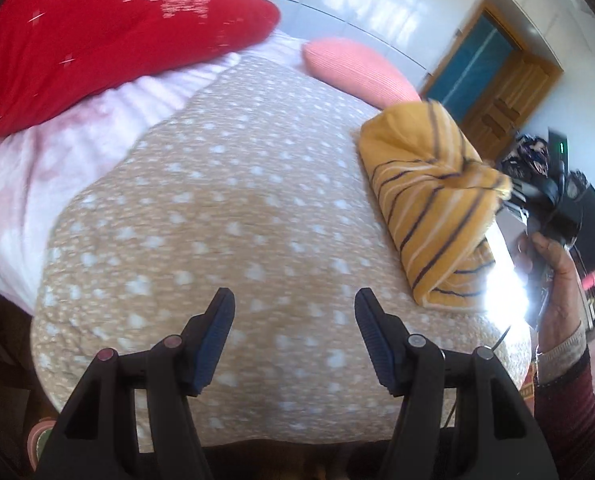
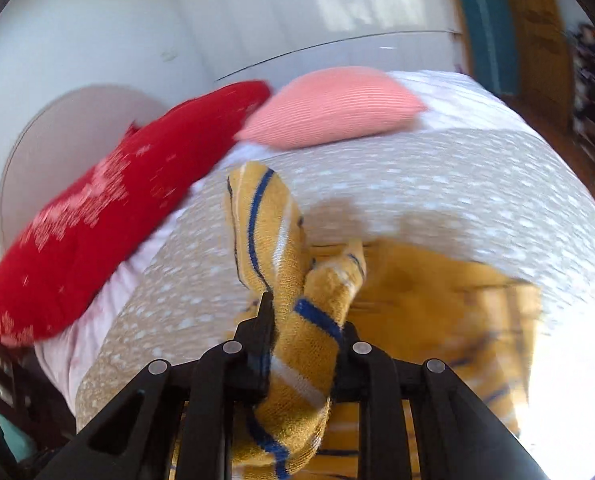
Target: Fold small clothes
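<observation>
The right tool [image 2: 297, 320] is clamped on a bunched fold of the one yellow striped garment [image 2: 285, 264]; its right finger is hidden behind the cloth. The rest of the garment lies blurred on the spotted tan blanket [image 2: 437, 184] of the bed, partly lost in glare. The left tool [image 1: 293, 312] hovers with fingers apart, holding nothing, above the blanket. Beyond lie two pillows: a red pillow [image 1: 97, 40] and a pink pillow [image 1: 353, 64].
</observation>
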A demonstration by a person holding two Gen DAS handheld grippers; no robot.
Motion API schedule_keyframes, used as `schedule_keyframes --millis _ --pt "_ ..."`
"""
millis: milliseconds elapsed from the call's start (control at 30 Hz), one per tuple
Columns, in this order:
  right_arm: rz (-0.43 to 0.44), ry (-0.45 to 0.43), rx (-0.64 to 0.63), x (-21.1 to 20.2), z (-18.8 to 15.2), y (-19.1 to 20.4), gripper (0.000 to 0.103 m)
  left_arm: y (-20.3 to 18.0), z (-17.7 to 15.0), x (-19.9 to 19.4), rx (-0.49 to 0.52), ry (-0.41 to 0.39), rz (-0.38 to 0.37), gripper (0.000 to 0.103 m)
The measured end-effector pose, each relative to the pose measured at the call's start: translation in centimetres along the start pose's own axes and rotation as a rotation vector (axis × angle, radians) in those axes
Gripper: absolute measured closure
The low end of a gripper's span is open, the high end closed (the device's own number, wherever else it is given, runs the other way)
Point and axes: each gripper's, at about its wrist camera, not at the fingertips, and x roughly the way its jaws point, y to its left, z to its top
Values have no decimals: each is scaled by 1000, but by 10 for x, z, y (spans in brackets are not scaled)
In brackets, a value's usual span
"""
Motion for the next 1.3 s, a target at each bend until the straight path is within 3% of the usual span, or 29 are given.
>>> schedule_keyframes --millis 167,233,333,433,467,533,567,633,800,867,900,933,1067,1167,1233,1300 --pt "-17 70 186 -5 -28 -111 80 -34 1 20 50 39 -14 41" --pt "-22 34 254 -19 -38 -144 66 -46 0 26 60 56 -29 41" --pt "-56 -19 313 -46 -45 -177 59 -58 0 30 79 65 -40 41" --pt "-37 -59 336 -68 -44 -193 55 -65 -1 36 98 79 -30 41" --pt "-11 -67 332 -72 -44 -188 51 -66 -2 39 99 84 -29 41" --pt "58 -82 304 -77 -43 -175 29 -70 -3 45 97 101 -31 41" --pt "90 -88 282 -80 -45 -168 24 -73 -4 46 97 107 -34 41" --pt "133 -98 207 -76 -44 -139 21 -79 -7 49 111 114 -37 41" --pt "142 -118 -93 -56 -58 -57 19 -92 -12 46 159 114 -30 41" --pt "106 -36 -161 -34 -66 -42 27 -94 -13 46 164 122 -29 41" --pt "89 26 -167 -23 -68 -41 70 -94 -13 46 164 124 -27 41" --pt "105 79 -133 -16 -70 -47 84 -94 -13 47 164 126 -27 41" --pt "248 78 102 -50 -80 -94 86 -96 -12 46 177 121 -34 40" --pt "237 85 209 -72 -107 -127 90 -97 -8 53 184 116 -35 34" --pt "190 142 256 -61 -125 -143 94 -99 -4 67 184 132 -45 34" --pt "215 167 290 -54 -133 -149 94 -104 2 82 180 146 -53 34"
